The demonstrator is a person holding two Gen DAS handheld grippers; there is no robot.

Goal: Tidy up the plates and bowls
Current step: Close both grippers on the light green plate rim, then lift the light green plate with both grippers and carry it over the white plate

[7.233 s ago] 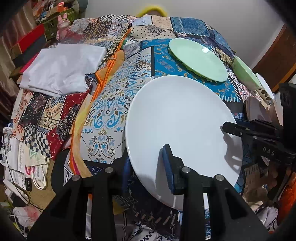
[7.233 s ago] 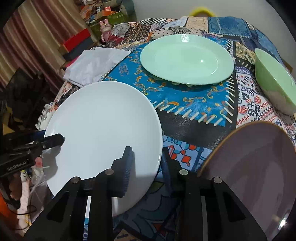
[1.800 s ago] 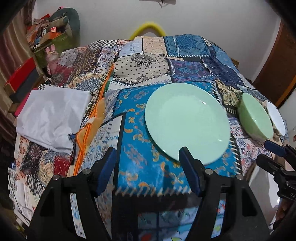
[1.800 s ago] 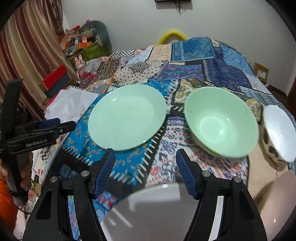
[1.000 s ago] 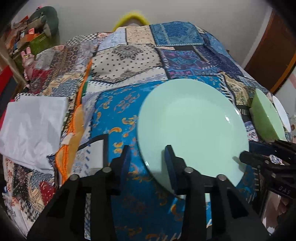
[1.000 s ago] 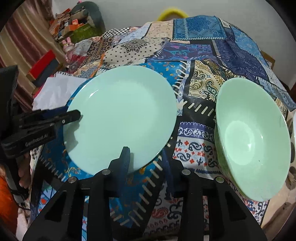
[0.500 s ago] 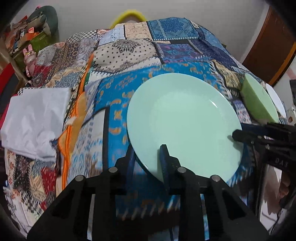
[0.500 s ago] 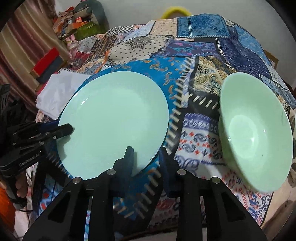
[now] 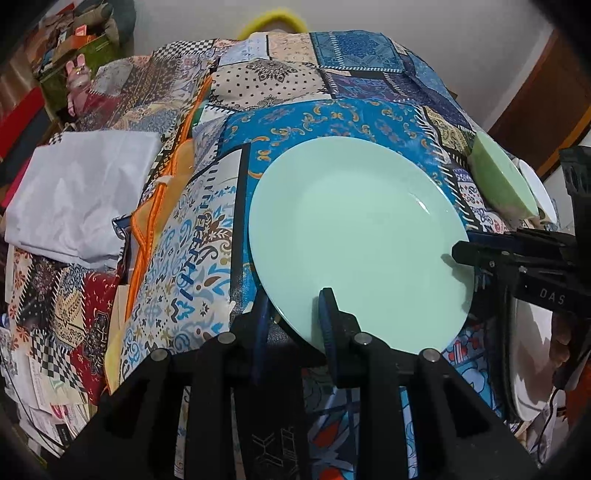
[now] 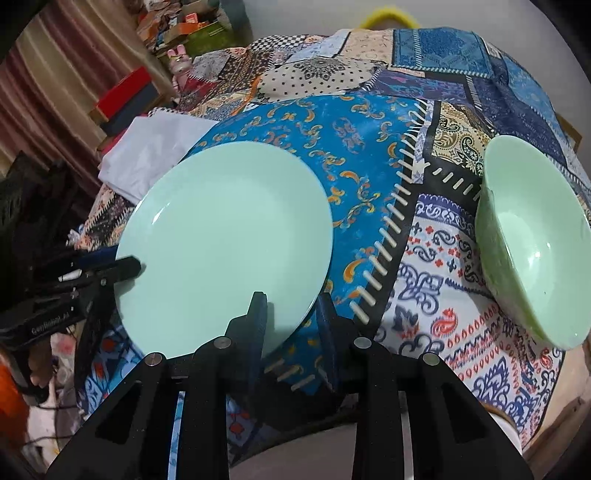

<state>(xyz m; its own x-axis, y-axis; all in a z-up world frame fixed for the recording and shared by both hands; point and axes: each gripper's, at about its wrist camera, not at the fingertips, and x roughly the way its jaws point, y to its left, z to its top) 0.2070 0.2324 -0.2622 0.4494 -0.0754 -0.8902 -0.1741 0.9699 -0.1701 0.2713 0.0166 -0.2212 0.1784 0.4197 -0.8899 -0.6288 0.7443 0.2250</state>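
Bench under a patchwork cloth [image 9: 332, 122] in blues, paisley, checks. Plain pale wall [image 9: 424, 22] behind, dark wood door [image 9: 532, 114] at right. Striped curtain [image 10: 55, 81] at left, cluttered shelf [image 10: 177, 26] beside it. Folded white fabric [image 9: 77, 195] on bench's left edge.

Patchwork patterned cloth [image 9: 332, 122], folded white sheet [image 9: 77, 195], red box [image 10: 127, 88], striped curtain [image 10: 55, 74]

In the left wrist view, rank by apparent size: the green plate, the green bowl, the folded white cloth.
1. green plate, though it is nearest the camera.
2. folded white cloth, not far behind.
3. green bowl, seen edge-on and farther off, so its true size is unsure.
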